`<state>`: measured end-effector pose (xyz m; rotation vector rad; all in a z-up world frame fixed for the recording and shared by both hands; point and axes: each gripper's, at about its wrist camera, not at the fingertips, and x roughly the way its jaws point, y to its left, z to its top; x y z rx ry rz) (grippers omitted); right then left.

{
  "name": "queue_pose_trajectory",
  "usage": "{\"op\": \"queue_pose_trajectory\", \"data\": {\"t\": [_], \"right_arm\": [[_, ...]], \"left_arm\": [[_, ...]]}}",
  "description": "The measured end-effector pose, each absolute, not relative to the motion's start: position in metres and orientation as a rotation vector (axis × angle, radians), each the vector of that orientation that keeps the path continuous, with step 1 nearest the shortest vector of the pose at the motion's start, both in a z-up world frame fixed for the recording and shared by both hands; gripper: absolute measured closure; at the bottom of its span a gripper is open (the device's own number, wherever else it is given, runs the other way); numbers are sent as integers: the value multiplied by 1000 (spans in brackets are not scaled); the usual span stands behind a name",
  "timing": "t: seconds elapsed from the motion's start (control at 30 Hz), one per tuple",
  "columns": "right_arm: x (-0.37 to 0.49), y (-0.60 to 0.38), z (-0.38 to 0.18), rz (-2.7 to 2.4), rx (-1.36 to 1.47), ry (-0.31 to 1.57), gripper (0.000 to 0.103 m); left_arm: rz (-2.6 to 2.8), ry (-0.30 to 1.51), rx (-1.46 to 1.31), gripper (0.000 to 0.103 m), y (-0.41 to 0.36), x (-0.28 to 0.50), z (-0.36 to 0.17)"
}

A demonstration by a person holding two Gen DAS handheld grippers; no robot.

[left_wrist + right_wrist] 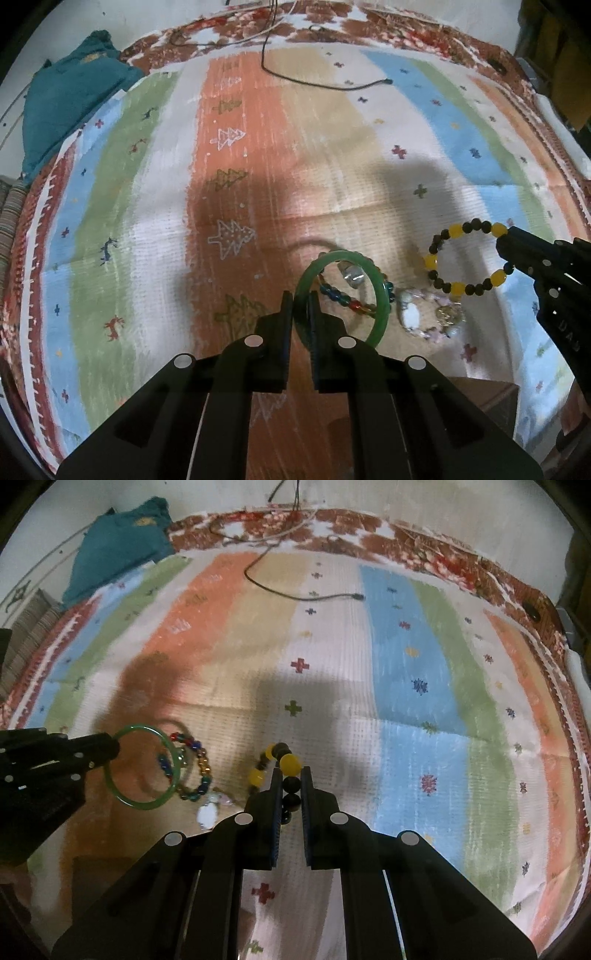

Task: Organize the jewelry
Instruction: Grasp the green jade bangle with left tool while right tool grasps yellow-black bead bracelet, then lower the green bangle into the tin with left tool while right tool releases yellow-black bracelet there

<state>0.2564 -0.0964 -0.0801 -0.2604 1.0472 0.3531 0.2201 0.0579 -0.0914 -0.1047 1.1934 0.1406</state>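
My left gripper [300, 301] is shut on the rim of a green jade bangle [380, 306] and holds it above the striped cloth. It shows at the left of the right wrist view [115, 746], with the bangle [147, 805] hanging from it. My right gripper [290, 781] is shut on a yellow and black bead bracelet [290, 763], which also shows in the left wrist view [458, 230] beside the gripper [511, 254]. A multicoloured glass bead bracelet [341, 297] and a pale pink bead bracelet with a charm [424, 314] lie on the cloth below.
A striped cloth [332, 147] covers the surface. A black cable [332, 85] lies at the far side. A teal cloth bundle [70, 96] sits at the far left. A brown box [484, 398] stands near the front right.
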Motion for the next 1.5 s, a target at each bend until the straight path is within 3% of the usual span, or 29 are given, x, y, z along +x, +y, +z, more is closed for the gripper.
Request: {"op": "queue_pose_trajectory", "data": {"t": [1.5], "right_arm": [[146, -117, 8, 457, -169, 795, 93]], "left_arm": [[62, 920, -73, 95, 10, 116, 7]]}}
